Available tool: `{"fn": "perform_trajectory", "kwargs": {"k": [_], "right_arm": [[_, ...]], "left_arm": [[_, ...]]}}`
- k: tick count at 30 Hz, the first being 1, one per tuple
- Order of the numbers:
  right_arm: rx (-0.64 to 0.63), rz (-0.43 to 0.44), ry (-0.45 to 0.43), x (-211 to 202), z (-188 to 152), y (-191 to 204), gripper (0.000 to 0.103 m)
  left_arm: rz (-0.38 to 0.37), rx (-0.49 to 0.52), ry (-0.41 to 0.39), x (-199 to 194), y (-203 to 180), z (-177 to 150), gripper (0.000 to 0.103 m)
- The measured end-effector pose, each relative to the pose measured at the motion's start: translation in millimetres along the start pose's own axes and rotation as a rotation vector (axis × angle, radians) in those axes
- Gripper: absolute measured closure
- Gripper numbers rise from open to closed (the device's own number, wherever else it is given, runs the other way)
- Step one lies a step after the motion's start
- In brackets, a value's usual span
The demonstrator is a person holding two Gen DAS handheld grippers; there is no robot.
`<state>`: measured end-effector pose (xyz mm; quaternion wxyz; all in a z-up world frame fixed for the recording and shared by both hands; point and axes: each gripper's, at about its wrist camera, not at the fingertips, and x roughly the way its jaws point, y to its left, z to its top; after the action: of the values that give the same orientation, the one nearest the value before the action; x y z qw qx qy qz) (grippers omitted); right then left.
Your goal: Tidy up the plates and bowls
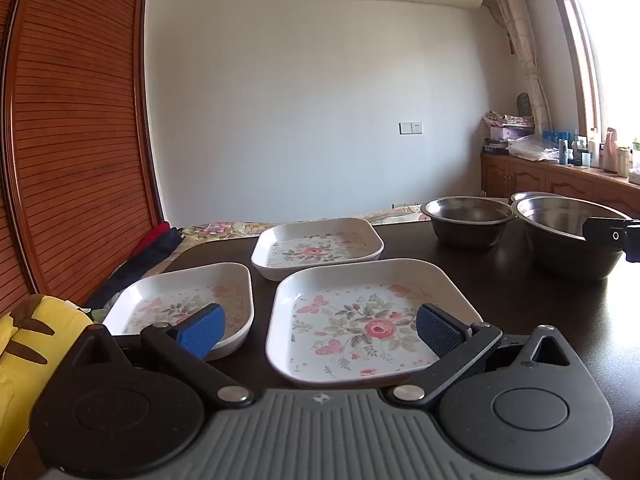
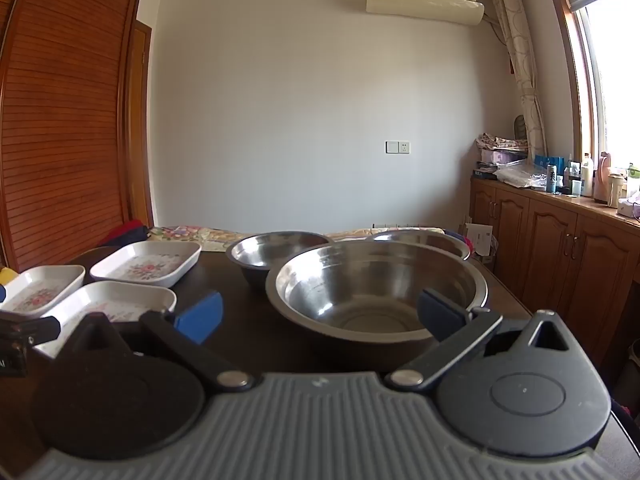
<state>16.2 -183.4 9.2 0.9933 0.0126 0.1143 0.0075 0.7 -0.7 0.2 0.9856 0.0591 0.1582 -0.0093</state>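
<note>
Three white square plates with a rose pattern lie on the dark worktop [image 1: 520, 300]. The nearest plate [image 1: 372, 320] sits right under the left gripper [image 1: 320, 330], whose jaws are spread wide and grasp nothing; one blue pad [image 1: 202, 330] hangs over the left plate [image 1: 180, 300] and the other over the nearest plate's right side. The far plate [image 1: 316, 246] lies behind, apart from both.

To the right stand three steel bowls. The big bowl [image 2: 376, 284] is closest to the right gripper [image 2: 320, 314], whose jaws are also released and wide apart; the right pad [image 2: 440, 314] reaches just inside its rim without clear contact, and the left pad hangs above bare worktop. A smaller bowl [image 2: 276, 252] stands behind it to the left, and the rim of a third bowl [image 2: 420, 238] shows behind on the right
</note>
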Motion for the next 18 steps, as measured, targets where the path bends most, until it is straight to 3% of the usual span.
{"fn": "perform_trajectory", "kwargs": {"k": [18], "right_arm": [[-0.002,0.000,-0.002,-1.0,0.5,-0.2,0.000]], "left_arm": [[-0.006,-0.006,-0.005,-1.9,0.7,-0.1,0.000]]}}
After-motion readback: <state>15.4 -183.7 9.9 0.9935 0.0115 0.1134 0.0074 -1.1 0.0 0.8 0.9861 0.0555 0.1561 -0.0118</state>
